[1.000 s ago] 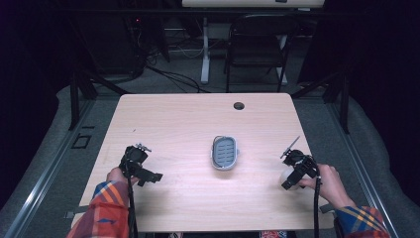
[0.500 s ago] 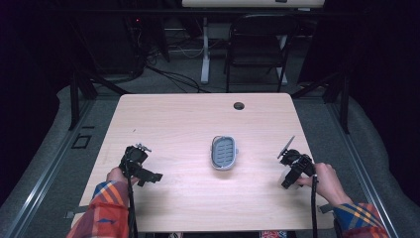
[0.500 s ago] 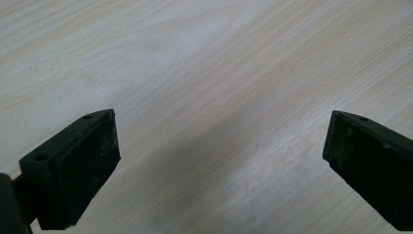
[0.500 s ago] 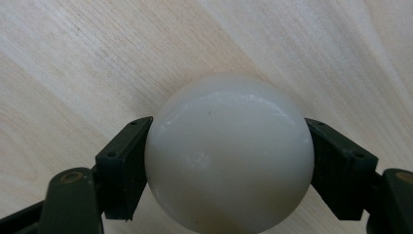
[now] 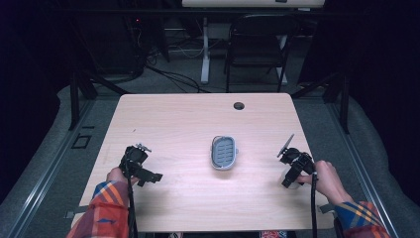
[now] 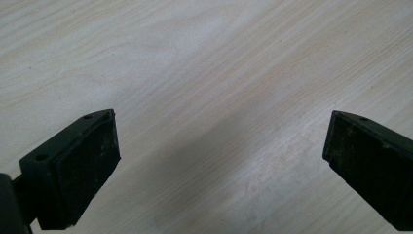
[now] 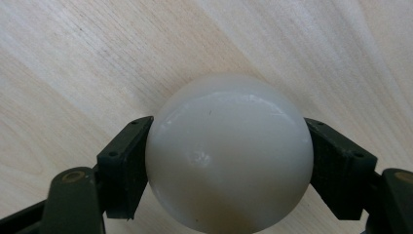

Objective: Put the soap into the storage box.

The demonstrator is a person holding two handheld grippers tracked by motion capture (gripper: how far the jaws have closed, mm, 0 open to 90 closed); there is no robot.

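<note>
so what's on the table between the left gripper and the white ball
In the high view, a grey oval dish lies between the left gripper and the white ball; otherwise bare table.

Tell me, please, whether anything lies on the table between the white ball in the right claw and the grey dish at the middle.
Nothing visible does. The right claw has just closed on the white ball, and from there to the grey dish the high view shows bare wood of the table.
</note>
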